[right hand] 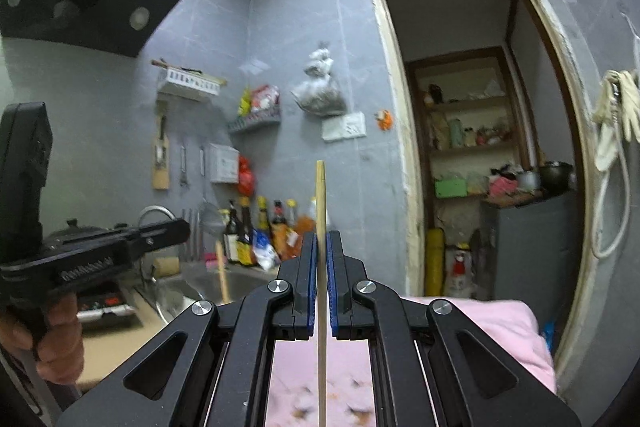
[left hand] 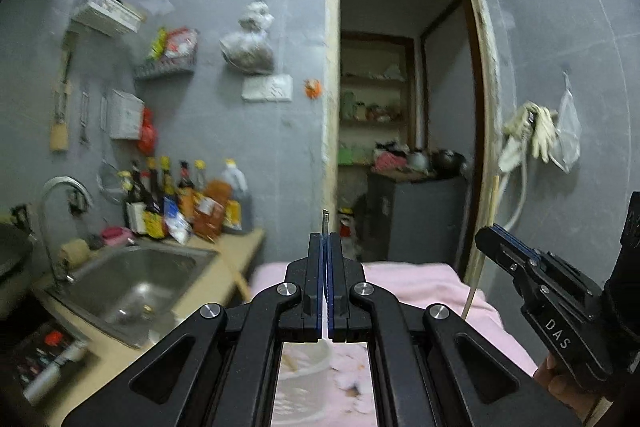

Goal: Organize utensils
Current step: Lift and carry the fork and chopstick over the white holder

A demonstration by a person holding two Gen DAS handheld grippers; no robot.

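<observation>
While both grippers are raised level, each is clamped on one thin utensil, clear of the pink cloth (right hand: 500, 323)
Right gripper (right hand: 320, 247) pinches a wooden chopstick (right hand: 320, 195) mid-length, upright, so both ends stay free; left gripper (left hand: 325, 247) is fully closed on a thin metal rod (left hand: 325, 219), tip protruding above the pads, probably for sorting near the sink (left hand: 132, 279)
</observation>
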